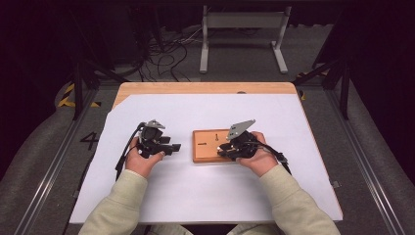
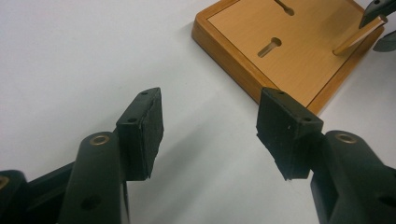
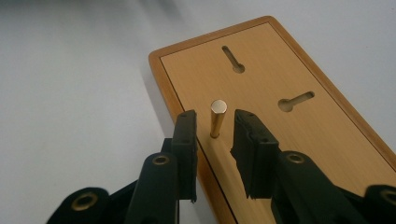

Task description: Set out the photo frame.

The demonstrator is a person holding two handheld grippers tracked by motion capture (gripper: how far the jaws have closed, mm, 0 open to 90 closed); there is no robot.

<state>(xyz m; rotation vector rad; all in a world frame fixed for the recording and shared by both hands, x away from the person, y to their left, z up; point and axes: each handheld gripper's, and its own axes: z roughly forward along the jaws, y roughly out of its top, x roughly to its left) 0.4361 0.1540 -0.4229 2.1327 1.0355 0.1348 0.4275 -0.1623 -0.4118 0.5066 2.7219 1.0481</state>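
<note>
Wooden peg (image 3: pixel 217 119): upright in wooden board (image 3: pixel 280 126), near board's edge, standing between jaws of right gripper (image 3: pixel 214 135); jaws apart, close on either side, not touching it. Board: two keyhole slots, flat on white sheet (image 1: pixel 205 186), centre of table (image 1: pixel 205 88). Right gripper (image 1: pixel 230 147): over board's 4 o'clock corner, gripped from 5 o'clock by right hand (image 1: pixel 259 159). Left gripper (image 2: pixel 210 128): jaws wide apart, empty, above sheet at board's 9 o'clock, pointing toward board; left hand (image 1: pixel 142 161) at 7 o'clock.

Dark room, grey floor (image 1: pixel 44 142), tangled cables (image 1: pixel 164 54), white bench frame (image 1: pixel 243 34)
</note>
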